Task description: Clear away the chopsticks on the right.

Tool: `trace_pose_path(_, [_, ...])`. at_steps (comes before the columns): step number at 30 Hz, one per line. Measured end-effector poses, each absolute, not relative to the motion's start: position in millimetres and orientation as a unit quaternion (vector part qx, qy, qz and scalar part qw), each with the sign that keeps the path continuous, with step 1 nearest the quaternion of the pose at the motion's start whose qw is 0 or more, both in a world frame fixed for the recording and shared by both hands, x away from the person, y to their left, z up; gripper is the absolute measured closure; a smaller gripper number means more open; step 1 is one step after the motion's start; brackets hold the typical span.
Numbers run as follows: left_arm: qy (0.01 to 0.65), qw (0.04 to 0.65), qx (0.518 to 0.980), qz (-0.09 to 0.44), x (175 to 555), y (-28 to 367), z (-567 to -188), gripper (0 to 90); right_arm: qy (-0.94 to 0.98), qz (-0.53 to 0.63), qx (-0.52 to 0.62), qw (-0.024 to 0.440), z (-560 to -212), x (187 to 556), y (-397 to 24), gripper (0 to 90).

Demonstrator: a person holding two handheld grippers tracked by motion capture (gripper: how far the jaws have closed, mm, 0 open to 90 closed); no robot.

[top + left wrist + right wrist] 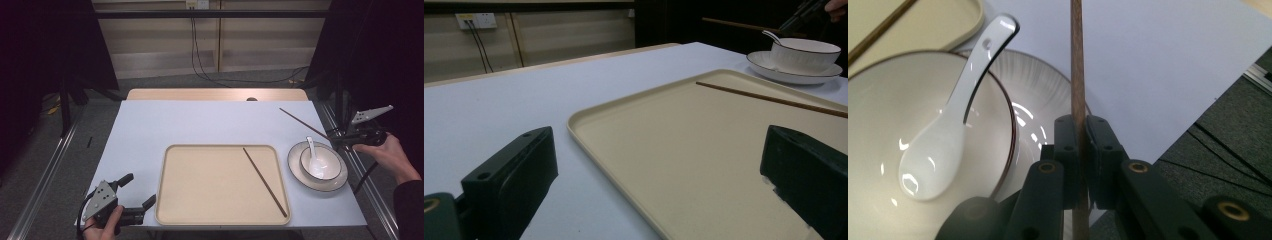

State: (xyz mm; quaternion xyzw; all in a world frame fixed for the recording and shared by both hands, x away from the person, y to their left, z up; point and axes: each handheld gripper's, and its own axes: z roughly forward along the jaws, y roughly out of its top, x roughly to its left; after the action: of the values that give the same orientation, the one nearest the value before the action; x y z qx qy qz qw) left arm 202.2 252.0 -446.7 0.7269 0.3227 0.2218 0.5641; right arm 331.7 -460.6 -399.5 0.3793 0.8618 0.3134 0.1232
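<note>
At the tabletop's right edge, the right gripper [1079, 165] pinches a chopstick [304, 123] aloft beside the bowl [320, 163]; its mate [265, 181] lies on the tray [172, 200]. The left gripper [136, 192], jaws wide, waits at the near-left corner. Best carried level and laid parallel; the tray's centre offers open room.

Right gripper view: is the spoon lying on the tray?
No, the white spoon rests in the bowl, its handle leaning over the rim, beside the tray.
</note>
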Motion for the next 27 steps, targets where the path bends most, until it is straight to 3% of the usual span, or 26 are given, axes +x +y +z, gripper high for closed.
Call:
trace_pose_path(14, [0.323,0.566,0.726,0.221,201.7,252.3,-446.3,1.9,0.835,0.333,0.418,0.129,-389.9,313.1,-433.0,84.7])
trace_pose_path(27, [0.323,0.567,0.725,0.221,201.4,252.3,-446.1,1.9,0.814,0.351,0.443,0.131,-382.9,268.5,-403.5,84.7])
